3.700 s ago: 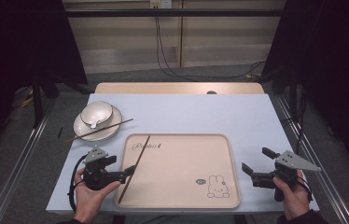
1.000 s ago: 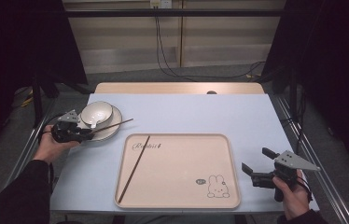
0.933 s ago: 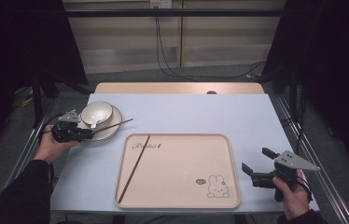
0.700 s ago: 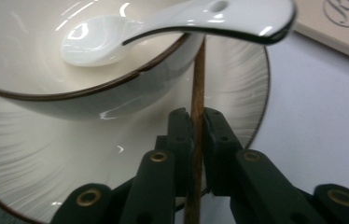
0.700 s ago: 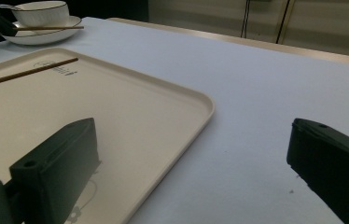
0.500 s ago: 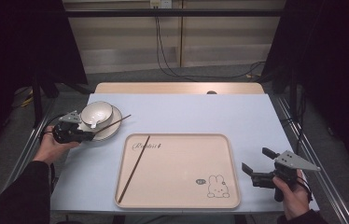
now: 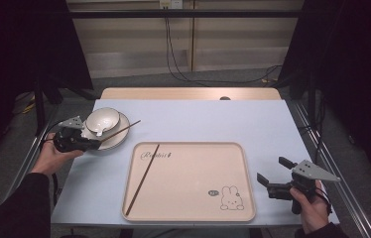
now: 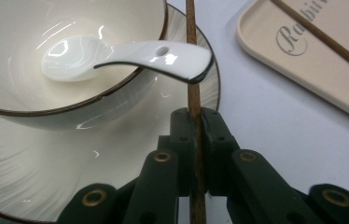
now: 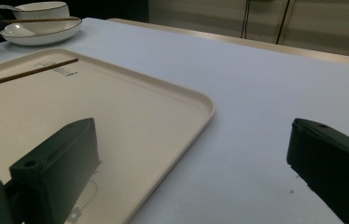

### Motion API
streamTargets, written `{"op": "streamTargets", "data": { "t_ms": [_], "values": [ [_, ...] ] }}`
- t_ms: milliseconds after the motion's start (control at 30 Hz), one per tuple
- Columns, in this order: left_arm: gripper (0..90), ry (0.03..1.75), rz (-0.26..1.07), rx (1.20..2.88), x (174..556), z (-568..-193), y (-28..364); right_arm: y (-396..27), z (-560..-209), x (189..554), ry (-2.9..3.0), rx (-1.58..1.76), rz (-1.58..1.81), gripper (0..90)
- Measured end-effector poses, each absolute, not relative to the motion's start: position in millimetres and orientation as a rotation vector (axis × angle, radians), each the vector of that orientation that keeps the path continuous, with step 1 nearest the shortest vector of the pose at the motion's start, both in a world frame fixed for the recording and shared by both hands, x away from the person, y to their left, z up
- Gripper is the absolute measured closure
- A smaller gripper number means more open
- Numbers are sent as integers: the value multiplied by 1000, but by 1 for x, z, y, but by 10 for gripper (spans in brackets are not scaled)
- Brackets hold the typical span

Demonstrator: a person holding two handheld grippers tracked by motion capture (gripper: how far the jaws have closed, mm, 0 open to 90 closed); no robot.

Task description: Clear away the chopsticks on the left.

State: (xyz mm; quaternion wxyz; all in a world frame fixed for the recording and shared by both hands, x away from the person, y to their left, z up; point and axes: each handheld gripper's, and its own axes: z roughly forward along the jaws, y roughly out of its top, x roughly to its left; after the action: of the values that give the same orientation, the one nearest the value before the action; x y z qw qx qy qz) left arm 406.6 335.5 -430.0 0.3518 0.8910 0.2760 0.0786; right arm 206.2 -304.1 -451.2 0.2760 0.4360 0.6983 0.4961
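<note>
Left tongs clamp a chopstick on the plate

At the worktop's near right corner the right tongs (image 7: 272, 180) stand wide open over bare surface, holding nothing, just right of the tray (image 7: 233, 214). The tray lies along the near edge, and one chopstick (image 7: 142, 179) rests slantwise in its left half. Toward the far left corner, the left tongs (image 8: 194, 122) are closed tight on a second chopstick (image 8: 191, 56), which lies across the plate (image 8: 32, 154). On the plate sits a bowl (image 8: 116, 18) with a white spoon (image 8: 130, 57) in it, its handle over the rim and across the gripped chopstick
</note>
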Motion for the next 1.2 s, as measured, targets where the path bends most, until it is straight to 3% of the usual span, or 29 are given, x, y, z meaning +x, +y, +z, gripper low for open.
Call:
{"op": "streamTargets", "data": {
  "t_ms": [533,1200],
  "values": [
    [848,819,162,2178,374,-417,343,-304,-451,206,1867,1167,1335,18],
    [847,929,237,2057,321,-407,327,-303,-451,207,1864,1167,1338,18]
  ]
}}
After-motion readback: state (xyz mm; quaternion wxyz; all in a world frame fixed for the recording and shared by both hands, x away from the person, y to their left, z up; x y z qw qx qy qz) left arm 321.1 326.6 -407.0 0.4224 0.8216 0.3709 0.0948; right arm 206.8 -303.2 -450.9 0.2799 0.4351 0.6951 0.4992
